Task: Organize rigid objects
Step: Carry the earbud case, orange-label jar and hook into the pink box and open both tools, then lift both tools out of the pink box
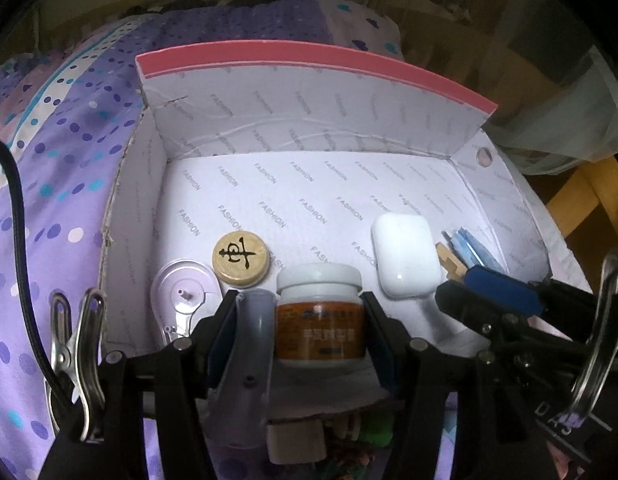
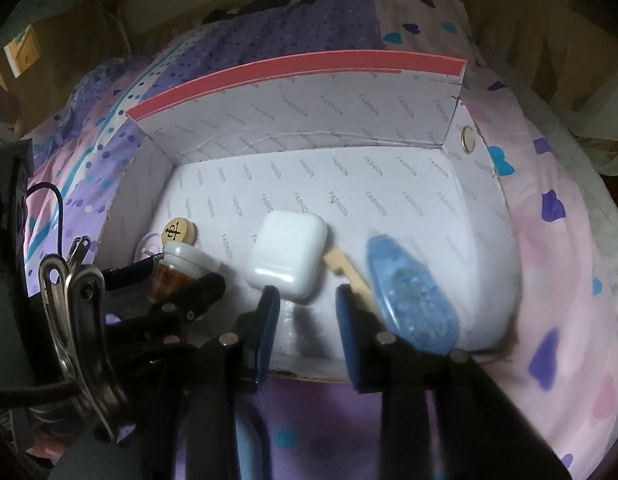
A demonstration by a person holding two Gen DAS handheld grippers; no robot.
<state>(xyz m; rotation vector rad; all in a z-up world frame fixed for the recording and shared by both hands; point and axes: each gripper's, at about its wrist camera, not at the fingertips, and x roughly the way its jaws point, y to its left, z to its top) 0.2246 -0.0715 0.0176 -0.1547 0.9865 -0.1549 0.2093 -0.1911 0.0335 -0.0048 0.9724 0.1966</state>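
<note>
A white box lined with "FASHION" paper (image 1: 309, 192) lies on a purple bedspread and holds the objects. My left gripper (image 1: 301, 320) is shut on a small jar with a white lid and an orange label (image 1: 320, 316), together with a translucent tube (image 1: 255, 320), low at the box's near edge. The jar also shows in the right wrist view (image 2: 177, 268). My right gripper (image 2: 309, 312) is open and empty, just in front of a white earbud case (image 2: 287, 254). A blue correction tape dispenser (image 2: 409, 292) and a wooden stick (image 2: 345, 266) lie to its right.
A round wooden chess piece (image 1: 240, 258) and a clear purple tape dispenser (image 1: 181, 296) lie at the box's left. The box's back flap with a pink rim (image 1: 309, 50) stands upright. A wooden chair (image 1: 589, 200) is at the right of the bed.
</note>
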